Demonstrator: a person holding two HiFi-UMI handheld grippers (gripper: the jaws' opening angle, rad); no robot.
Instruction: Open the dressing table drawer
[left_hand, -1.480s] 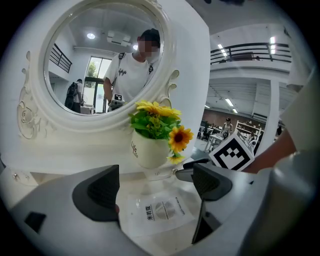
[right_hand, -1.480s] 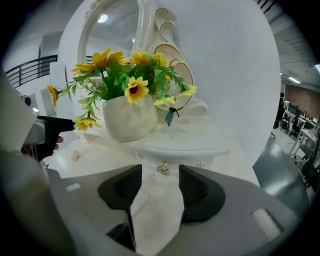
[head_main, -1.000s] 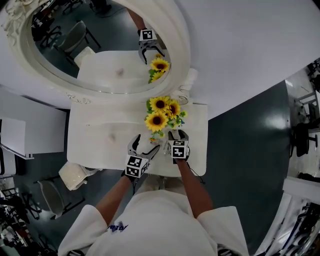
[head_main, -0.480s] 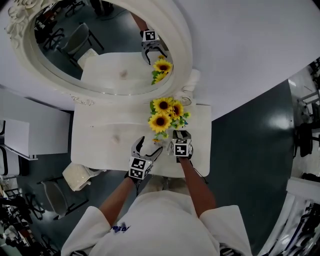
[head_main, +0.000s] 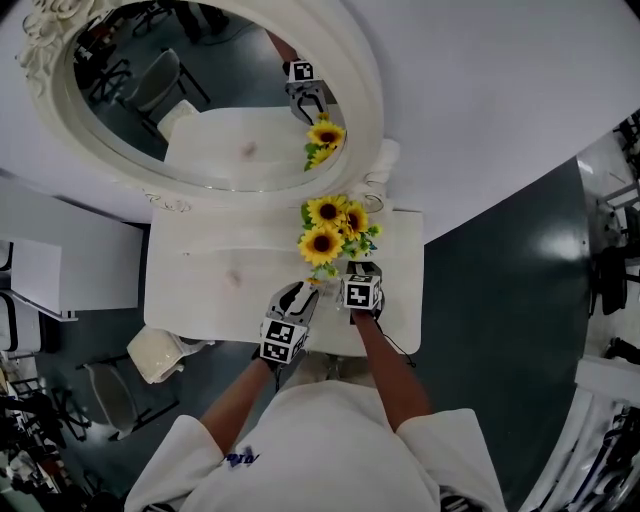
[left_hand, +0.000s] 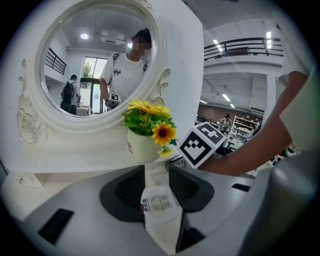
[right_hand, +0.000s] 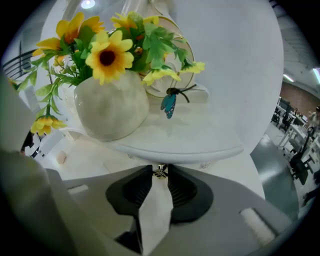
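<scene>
Right gripper view has the right gripper (right_hand: 160, 169) at the front edge of the dressing table (right_hand: 190, 132), its jaws just drawn in until their tips pinch the small metal knob (right_hand: 160, 173) of the drawer (right_hand: 205, 167) — which sits tucked in under the tabletop's lip, below the vase of sunflowers (right_hand: 112, 107). Close beside it, the left gripper (left_hand: 156, 171) has also just been closing, yet its jaws stand a narrow gap apart with only pale table surface showing between them — no grip on anything.
</scene>
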